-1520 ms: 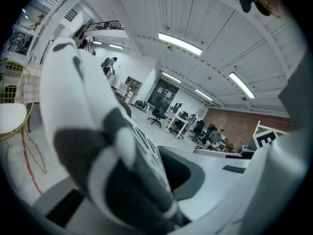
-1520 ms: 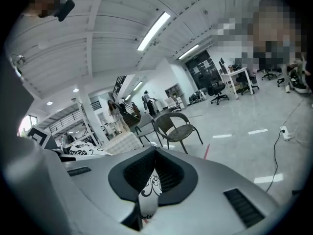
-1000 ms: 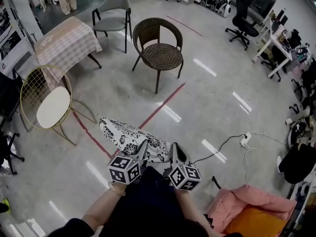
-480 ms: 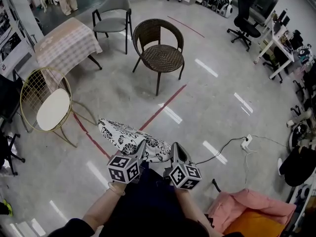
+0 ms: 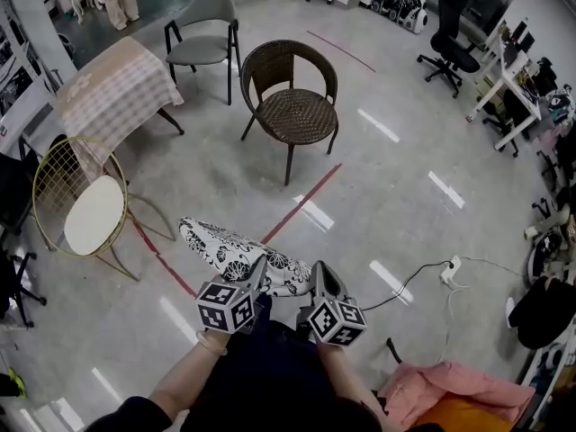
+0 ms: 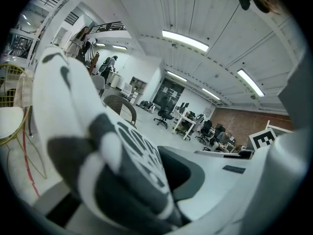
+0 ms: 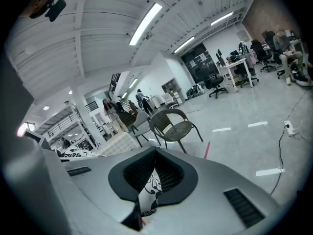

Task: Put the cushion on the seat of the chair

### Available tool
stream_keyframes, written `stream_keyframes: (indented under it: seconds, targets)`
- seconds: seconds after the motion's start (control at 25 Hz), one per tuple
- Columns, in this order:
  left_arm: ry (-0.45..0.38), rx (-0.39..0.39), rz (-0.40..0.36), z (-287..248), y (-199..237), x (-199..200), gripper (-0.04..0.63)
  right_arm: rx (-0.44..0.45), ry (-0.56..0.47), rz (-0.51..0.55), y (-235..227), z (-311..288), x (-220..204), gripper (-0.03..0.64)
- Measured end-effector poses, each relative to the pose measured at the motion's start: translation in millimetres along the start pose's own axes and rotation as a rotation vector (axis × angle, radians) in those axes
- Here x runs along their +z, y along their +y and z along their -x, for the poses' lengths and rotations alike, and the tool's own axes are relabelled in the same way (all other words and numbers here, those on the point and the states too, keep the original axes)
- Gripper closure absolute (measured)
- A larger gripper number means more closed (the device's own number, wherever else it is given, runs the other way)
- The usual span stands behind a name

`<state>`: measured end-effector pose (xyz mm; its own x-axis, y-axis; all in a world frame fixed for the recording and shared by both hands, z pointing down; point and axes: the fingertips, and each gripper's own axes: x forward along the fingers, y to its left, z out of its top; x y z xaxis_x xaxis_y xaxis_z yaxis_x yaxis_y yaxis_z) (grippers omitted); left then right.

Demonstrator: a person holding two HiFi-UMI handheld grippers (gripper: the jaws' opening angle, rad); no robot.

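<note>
My cushion [image 5: 225, 246] is white with a black floral print and slightly puffy. Left gripper [image 5: 258, 275] and right gripper [image 5: 319, 279] both pinch its near edge.

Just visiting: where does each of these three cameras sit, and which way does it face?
Head view: on the person's head, facing steeply down at the floor; shows both forearms, with the left tool and right tool holding the cushion.
Left gripper view: on the left tool, looking along its jaws, clamped on the cushion filling the foreground.
Right gripper view: on the right tool, looking along its jaws, shut on the cushion's edge.
Shared: all three show the wicker chair ahead.
</note>
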<state>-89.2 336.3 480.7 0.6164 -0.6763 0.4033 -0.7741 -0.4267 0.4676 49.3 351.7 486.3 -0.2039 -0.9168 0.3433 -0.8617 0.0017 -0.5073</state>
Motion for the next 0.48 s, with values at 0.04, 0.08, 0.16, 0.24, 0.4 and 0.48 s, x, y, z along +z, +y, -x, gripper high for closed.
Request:
stream_keyframes:
  seconds: [0.04, 0.08, 0.16, 0.24, 0.4, 0.48]
  targets:
    - [-0.001, -0.002, 0.000, -6, 3, 6, 0.568, -0.002, 0.001, -0.002, -1, -8, 4, 0.623]
    - [-0.001, -0.005, -0.001, -13, 6, 12, 0.568, -0.004, 0.001, -0.002, -1, -16, 8, 0.622]
    - [0.000, -0.013, -0.002, -25, 13, 25, 0.568, -0.008, -0.001, -0.003, 0, -31, 16, 0.622]
    - [0.002, -0.021, -0.002, -37, 20, 38, 0.568, -0.016, -0.004, -0.001, 2, -46, 23, 0.623]
    - [0.008, -0.029, 0.008, -57, 33, 58, 0.568, -0.033, -0.008, 0.001, 3, -72, 37, 0.622]
    - [0.011, -0.038, 0.006, -68, 38, 66, 0.568, -0.041, -0.008, 0.003, 2, -84, 42, 0.623]
